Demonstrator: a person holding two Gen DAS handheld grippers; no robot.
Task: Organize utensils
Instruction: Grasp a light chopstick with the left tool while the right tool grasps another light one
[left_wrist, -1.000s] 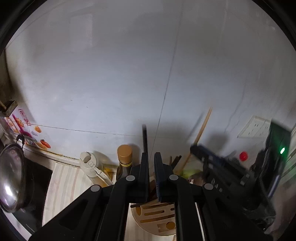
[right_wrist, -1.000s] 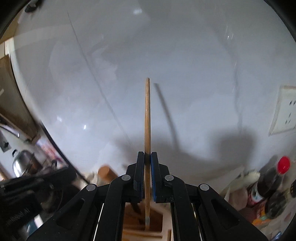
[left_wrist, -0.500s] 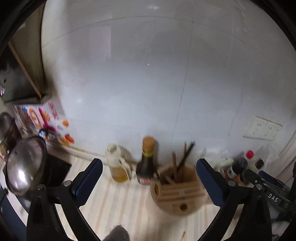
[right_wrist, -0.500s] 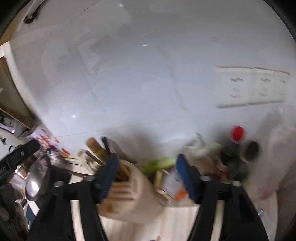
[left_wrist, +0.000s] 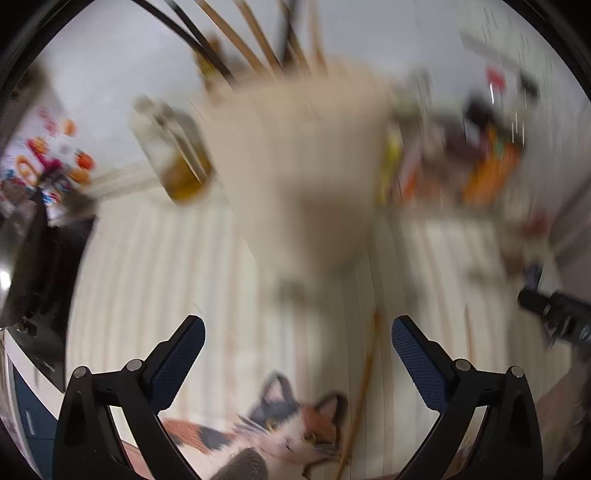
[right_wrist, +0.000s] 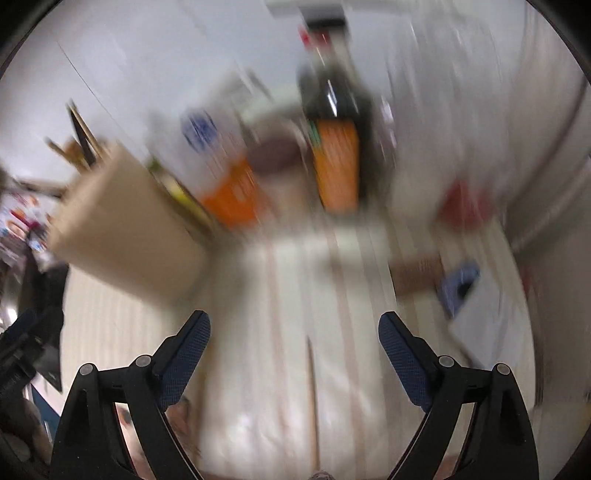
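Observation:
Both views are motion-blurred. A pale wooden utensil holder (left_wrist: 295, 147) stands on the striped counter, with dark and wooden chopsticks (left_wrist: 240, 40) sticking out of its top. My left gripper (left_wrist: 297, 332) is wide open and empty, pointing down at the counter in front of the holder. One wooden chopstick (left_wrist: 364, 387) lies on the counter near its right finger. My right gripper (right_wrist: 294, 325) has its jaws still opening and holds nothing. Another wooden chopstick (right_wrist: 312, 387) lies flat on the counter below the gap between its fingers. The holder (right_wrist: 122, 229) is to its left.
An oil bottle (left_wrist: 177, 155) stands left of the holder. A dark bottle with an orange label (right_wrist: 332, 147) and packets crowd the back wall. A cat-print mat (left_wrist: 288, 424) lies at the near edge. A black stove (left_wrist: 37, 258) is at the left and a blue object (right_wrist: 458, 284) at the right.
A second ago each gripper was shut on an upright chopstick above the holder. Both then opened and are empty. Both have since dropped and tilted down towards the counter.

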